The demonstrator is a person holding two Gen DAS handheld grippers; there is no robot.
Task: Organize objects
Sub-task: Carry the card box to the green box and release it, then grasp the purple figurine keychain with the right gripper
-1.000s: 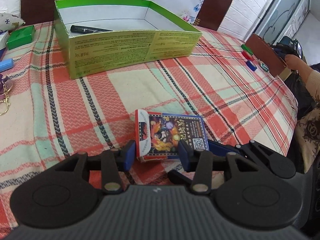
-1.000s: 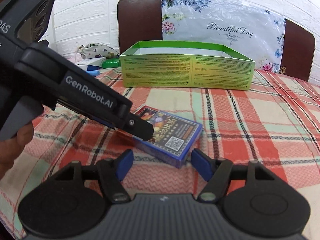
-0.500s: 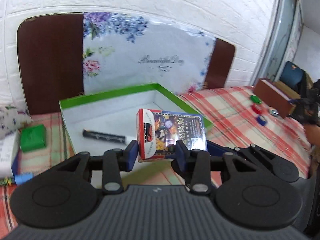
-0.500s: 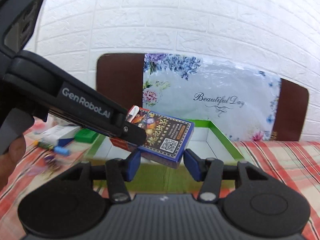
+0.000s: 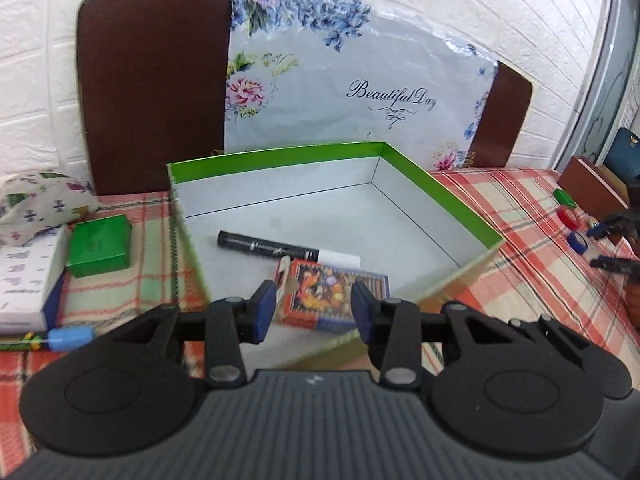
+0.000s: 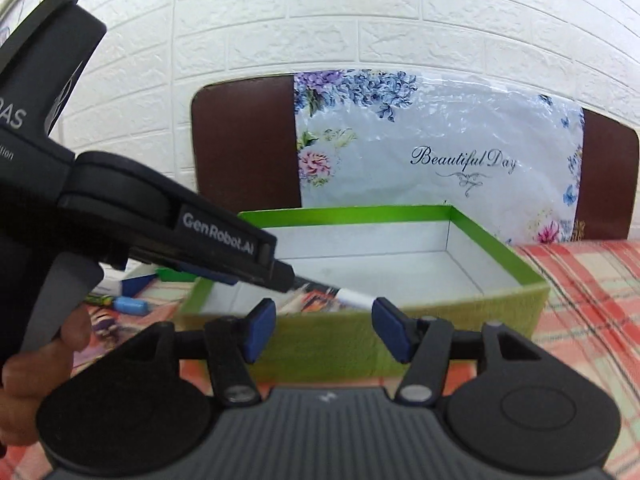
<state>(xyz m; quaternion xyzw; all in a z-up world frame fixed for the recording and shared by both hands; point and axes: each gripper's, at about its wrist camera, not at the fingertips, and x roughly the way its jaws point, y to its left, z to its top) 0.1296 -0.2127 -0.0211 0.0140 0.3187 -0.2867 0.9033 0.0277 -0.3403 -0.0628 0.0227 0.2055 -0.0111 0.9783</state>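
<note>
Our left gripper [image 5: 314, 312] squeezes the colourful card pack [image 5: 332, 299] over the green cardboard box [image 5: 440, 204]; our right gripper's [image 6: 322, 328] jaws, just opening, hold nothing.

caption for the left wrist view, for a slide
Left gripper holds a card pack over the green box, above a marker.

Card pack [image 5: 334, 298] beside marker [image 5: 280, 247] in green box [image 5: 436, 196]

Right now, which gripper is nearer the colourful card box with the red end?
Left. The left gripper has the card box between its blue pads, over the green-rimmed box. The right gripper sits empty, outside the near wall.
</note>
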